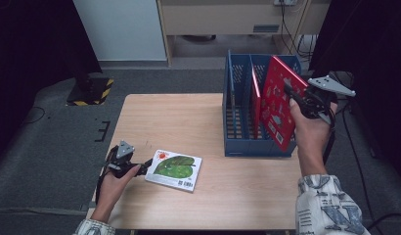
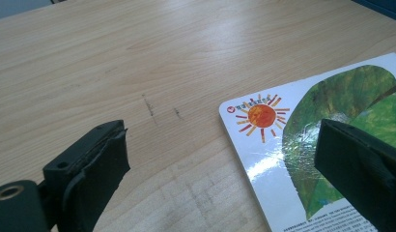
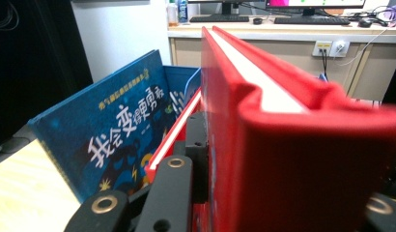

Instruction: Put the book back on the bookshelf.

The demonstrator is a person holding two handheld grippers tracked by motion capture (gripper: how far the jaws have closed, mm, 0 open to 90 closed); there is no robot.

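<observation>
Clamping a red book (image 1: 278, 100) in the right gripper (image 1: 292, 95), tilted over the blue file rack (image 1: 237, 142) on the desk (image 1: 189, 117); left gripper (image 1: 148, 163) released (jaws apart) at the leaf-cover book (image 1: 175, 168), flat on the desk.

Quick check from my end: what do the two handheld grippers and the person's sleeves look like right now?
Both are black two-jaw tools. The left gripper and the right gripper each carry a grey three-cornered plate on top, and a black cable trails from the left one. The jaws are blocky black pads with screw holes and brass-coloured rings at the base. The sleeves are pale with a blue-grey letter print.
</observation>
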